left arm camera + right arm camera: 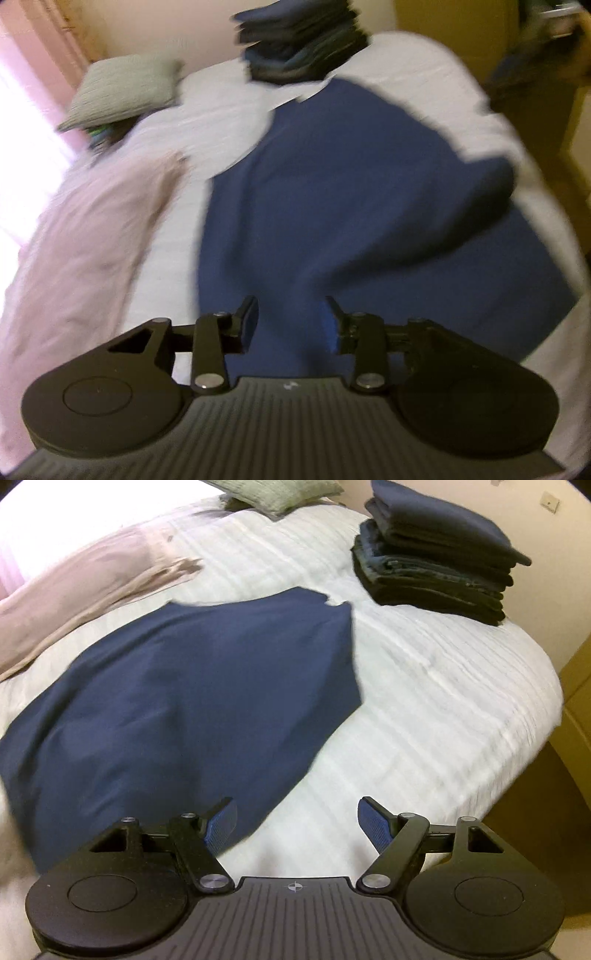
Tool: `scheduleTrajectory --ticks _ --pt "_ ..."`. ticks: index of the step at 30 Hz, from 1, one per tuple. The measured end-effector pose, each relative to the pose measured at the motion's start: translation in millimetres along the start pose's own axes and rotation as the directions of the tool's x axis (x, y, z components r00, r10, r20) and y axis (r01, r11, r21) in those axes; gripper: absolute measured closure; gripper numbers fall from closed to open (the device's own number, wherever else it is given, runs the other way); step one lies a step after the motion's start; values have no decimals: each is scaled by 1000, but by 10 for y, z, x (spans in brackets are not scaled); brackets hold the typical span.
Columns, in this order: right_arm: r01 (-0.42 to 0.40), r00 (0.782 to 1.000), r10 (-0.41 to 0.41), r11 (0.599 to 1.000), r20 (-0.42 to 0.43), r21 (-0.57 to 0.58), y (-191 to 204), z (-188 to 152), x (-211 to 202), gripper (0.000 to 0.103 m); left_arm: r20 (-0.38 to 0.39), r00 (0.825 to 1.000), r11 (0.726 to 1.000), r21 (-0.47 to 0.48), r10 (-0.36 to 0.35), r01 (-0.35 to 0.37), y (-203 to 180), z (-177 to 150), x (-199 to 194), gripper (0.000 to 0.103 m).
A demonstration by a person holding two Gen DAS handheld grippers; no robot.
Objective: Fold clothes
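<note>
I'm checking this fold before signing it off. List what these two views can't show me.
- Navy garment: left wrist view is motion-blurred, so creases and fold edges are unreadable; its near left end runs off the right wrist view's edge.
- Folded stack: top cut off in the left wrist view; item count unclear.
- Things under the green pillow: hidden by the pillow and blurred.

Left wrist view motion-blurred throughout: stack of dark folded clothes (299, 40) smeared, top cut by frame edge. Grey-green textured pillow (277, 493) cropped at top of right wrist view. Navy blue spread garment (177, 701) runs off left edge, garment type unreadable.
</note>
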State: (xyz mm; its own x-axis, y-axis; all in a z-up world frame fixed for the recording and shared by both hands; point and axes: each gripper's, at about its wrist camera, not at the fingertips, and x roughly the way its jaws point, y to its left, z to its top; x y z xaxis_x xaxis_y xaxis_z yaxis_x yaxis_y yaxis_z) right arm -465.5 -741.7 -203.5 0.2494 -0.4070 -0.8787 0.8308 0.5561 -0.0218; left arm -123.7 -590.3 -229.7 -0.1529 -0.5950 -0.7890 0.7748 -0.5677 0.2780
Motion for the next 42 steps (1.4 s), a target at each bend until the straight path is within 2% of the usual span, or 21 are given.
scheduleTrajectory --ticks 4,7,9,12,15,17,20,22,25,28,32,34,36,38,40,42 --pt "-77 997 77 997 -12 -24 -500 426 514 28 2 996 996 -13 -89 89 -557 552 264 62" --pt "-150 988 149 987 -32 -50 -777 580 770 28 -28 987 987 -47 -155 154 -970 887 509 62" --pt "-187 981 184 981 -61 -56 -909 623 958 28 -45 984 985 -41 -170 168 -1266 1024 612 61" --pt "-234 969 227 970 -95 -71 -1049 685 1175 28 -85 980 983 -62 -178 174 -1558 1132 750 50" --pt "-266 961 256 958 -109 -102 -1073 740 1261 28 -125 984 988 -103 -128 116 -1675 1106 730 48" --pt "-273 961 257 937 -100 -218 -983 697 1193 28 -169 979 985 -147 -114 89 -1646 971 646 48" --pt "-265 963 258 867 -75 -422 -805 517 1050 28 -231 968 982 -181 -102 60 -1727 737 529 48" --pt "-248 966 249 818 -69 -519 -705 317 960 28 -257 961 979 -197 -103 52 -1818 577 470 48" --pt "-209 974 220 777 -55 -594 -614 12 874 28 -252 961 975 -214 -109 55 -2014 369 439 47" --pt "-181 981 187 788 -51 -588 -566 -194 834 28 -235 966 974 -220 -107 54 -2211 257 469 47" --pt "-147 986 162 793 -29 -591 -522 -337 668 28 -220 973 986 -160 -70 35 -2499 263 580 46" --pt "-140 987 162 775 -20 -616 -467 -404 608 28 -222 974 990 -140 -47 15 -2586 259 644 49" --pt "-125 987 159 748 -7 -652 -438 -400 614 28 -238 971 990 -138 -17 -16 -2593 246 682 63" --pt "-113 987 162 715 7 -690 -423 -369 645 28 -257 966 985 -167 -7 -37 -2500 221 670 100" --pt "-102 986 168 679 19 -727 -419 -319 692 28 -266 964 975 -217 -6 -54 -2357 194 593 101" --pt "-74 984 174 613 43 -787 -402 -276 762 28 -248 968 962 -254 36 -101 -2151 203 398 102"
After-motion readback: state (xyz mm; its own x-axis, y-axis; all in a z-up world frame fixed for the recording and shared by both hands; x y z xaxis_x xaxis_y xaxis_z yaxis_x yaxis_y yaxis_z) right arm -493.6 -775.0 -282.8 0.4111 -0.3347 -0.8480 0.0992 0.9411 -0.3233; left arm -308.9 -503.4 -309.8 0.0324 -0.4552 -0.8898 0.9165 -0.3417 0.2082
